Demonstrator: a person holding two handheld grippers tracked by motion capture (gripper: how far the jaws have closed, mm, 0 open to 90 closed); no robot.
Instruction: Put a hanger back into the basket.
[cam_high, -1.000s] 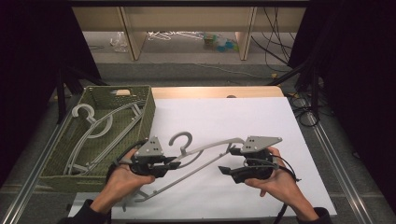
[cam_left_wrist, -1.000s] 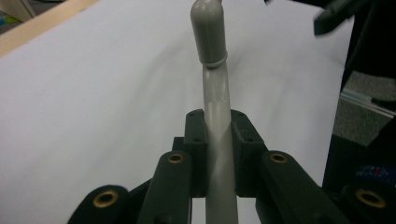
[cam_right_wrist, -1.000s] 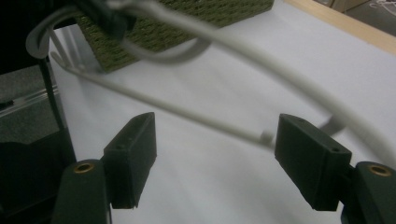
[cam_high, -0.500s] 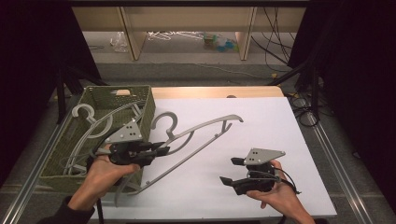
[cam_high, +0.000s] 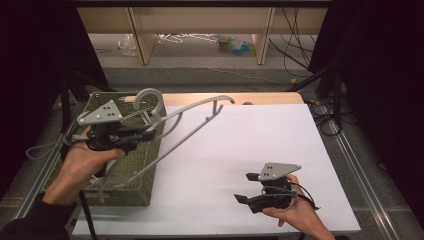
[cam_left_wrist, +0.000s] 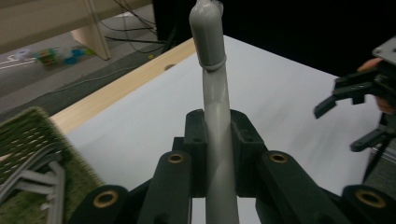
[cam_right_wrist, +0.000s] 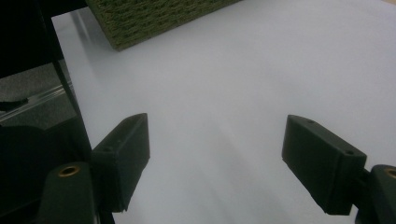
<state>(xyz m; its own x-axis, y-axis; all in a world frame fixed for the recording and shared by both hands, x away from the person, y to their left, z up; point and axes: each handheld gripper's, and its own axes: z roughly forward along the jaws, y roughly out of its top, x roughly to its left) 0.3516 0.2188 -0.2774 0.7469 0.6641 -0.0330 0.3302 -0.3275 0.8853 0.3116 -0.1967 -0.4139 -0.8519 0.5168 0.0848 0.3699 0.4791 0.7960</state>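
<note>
Grey plastic hanger (cam_high: 190, 122) sits at upper left of the high view, raised off the table and slanting from the green basket (cam_high: 131, 172) up toward centre, its hook (cam_high: 150, 97) above the basket's far rim; my left gripper (cam_high: 145, 132) pinches it, and in the left gripper view the jaws press on the hanger's bar (cam_left_wrist: 217, 130) from both sides; I see more grey hangers (cam_left_wrist: 42, 179) lying in the basket at lower left of that view; my right gripper (cam_high: 245, 187) rests low at lower right of the high view, above the white table (cam_high: 250, 135), well apart from the hanger; its jaws have just been opening and stand spread with nothing between them.
</note>
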